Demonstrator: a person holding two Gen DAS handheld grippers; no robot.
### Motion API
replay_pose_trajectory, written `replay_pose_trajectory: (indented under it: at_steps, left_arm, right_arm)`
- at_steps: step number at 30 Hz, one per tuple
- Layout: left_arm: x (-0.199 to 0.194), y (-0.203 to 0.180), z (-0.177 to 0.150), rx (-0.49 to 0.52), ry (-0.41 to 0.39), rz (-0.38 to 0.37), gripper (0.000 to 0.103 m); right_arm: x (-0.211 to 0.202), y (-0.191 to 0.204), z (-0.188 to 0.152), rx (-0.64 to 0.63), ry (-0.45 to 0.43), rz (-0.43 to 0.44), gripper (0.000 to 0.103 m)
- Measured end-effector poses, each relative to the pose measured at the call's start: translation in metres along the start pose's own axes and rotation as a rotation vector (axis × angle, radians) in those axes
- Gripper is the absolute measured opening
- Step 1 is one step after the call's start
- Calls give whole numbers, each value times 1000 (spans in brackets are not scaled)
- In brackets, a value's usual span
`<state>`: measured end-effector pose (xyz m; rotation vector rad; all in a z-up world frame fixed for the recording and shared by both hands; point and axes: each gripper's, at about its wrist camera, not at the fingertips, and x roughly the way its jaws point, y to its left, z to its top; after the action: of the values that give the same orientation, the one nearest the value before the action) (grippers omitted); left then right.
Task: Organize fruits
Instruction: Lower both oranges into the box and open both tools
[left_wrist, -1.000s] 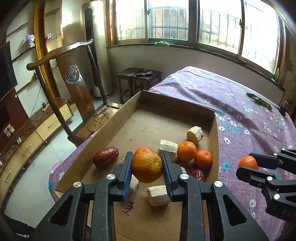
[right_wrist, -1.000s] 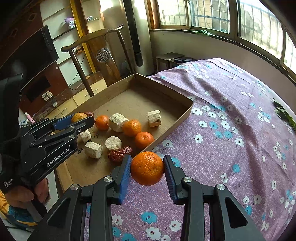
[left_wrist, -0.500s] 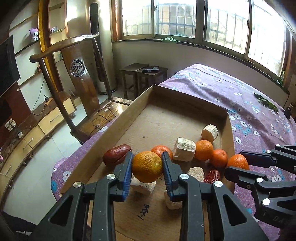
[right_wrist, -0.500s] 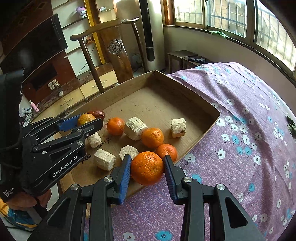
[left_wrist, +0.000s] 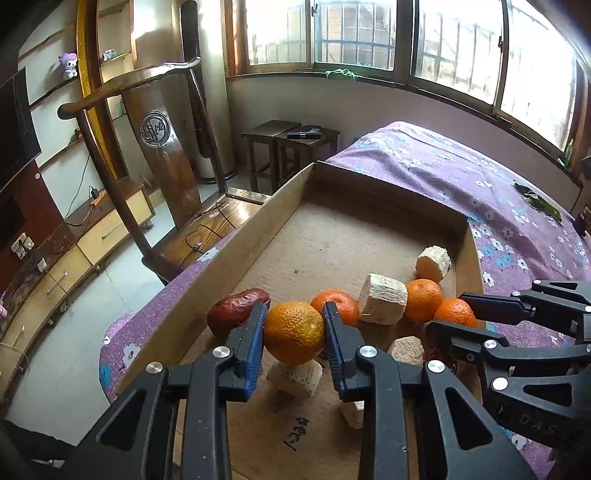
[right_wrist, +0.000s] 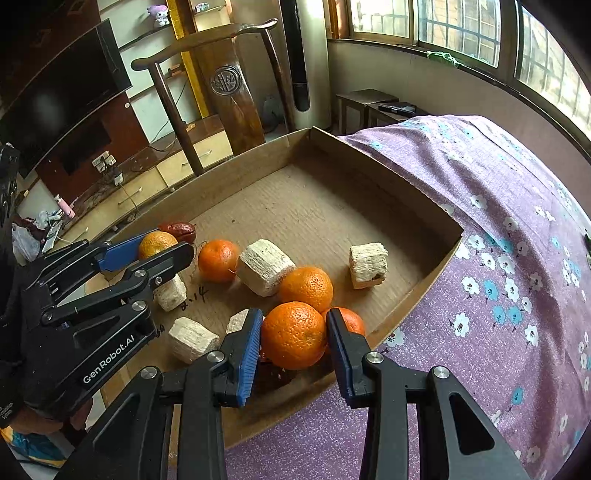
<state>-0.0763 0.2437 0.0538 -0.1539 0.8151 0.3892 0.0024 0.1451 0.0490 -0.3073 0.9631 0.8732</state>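
The left gripper (left_wrist: 294, 334) is clamped on a yellowish orange (left_wrist: 294, 332), both blue pads pressed flat to its sides, holding it above the near end of the box (left_wrist: 236, 258). In the right wrist view that same gripper (right_wrist: 162, 247) sits at 9 o'clock, with a bit of the person's hand (right_wrist: 40, 417) showing beneath it.

At 10 o'clock of the held orange a date (left_wrist: 236, 310) lies against the box's left wall. Directly under the orange sits a pale chunk (left_wrist: 293, 376). At 1 o'clock a loose orange (left_wrist: 338, 304) rests on the box floor, and to its right comes a cut block (left_wrist: 384, 299), then a second orange (left_wrist: 423, 299), with a round chunk (left_wrist: 434, 258) beyond it at 1 o'clock near the right wall.

The right gripper (right_wrist: 294, 334) is closed on a deep orange fruit (right_wrist: 294, 334), pads tight against both sides, over the box's near right corner. At 12 o'clock of this fruit one orange (right_wrist: 306, 288) lies in the box, and another (right_wrist: 349, 319) is just behind the gripper's right finger. A square chunk (right_wrist: 368, 264) stands apart at 1 o'clock. The box rests on a purple flowered cloth (right_wrist: 498, 258).
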Motion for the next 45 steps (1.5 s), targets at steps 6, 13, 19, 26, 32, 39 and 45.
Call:
replay_pose_trajectory:
  at_steps: [6, 13, 19, 26, 32, 39, 45]
  left_arm:
    - [1, 0, 0, 0, 0, -1, 30]
    - [2, 0, 1, 1, 1, 1, 30]
    - [3, 2, 1, 5, -4, 24, 30]
    - [3, 4, 1, 6, -8, 35, 31]
    - [2, 6, 1, 3, -11, 38, 31]
    - [2, 11, -2, -6, 0, 57, 46]
    - [-3, 10, -4, -3, -21, 67, 62]
  right_arm:
    - [1, 0, 1, -2, -2, -2, 39]
    - [3, 4, 2, -5, -4, 4, 39]
    - [7, 8, 2, -8, -6, 6, 41]
    - [7, 5, 1, 28, -14, 39, 42]
    - [3, 0, 0, 57, -29, 80, 47]
    - [-7, -8, -5, 104, -58, 90, 54]
    - [-18, -13, -14, 118, -81, 68, 59]
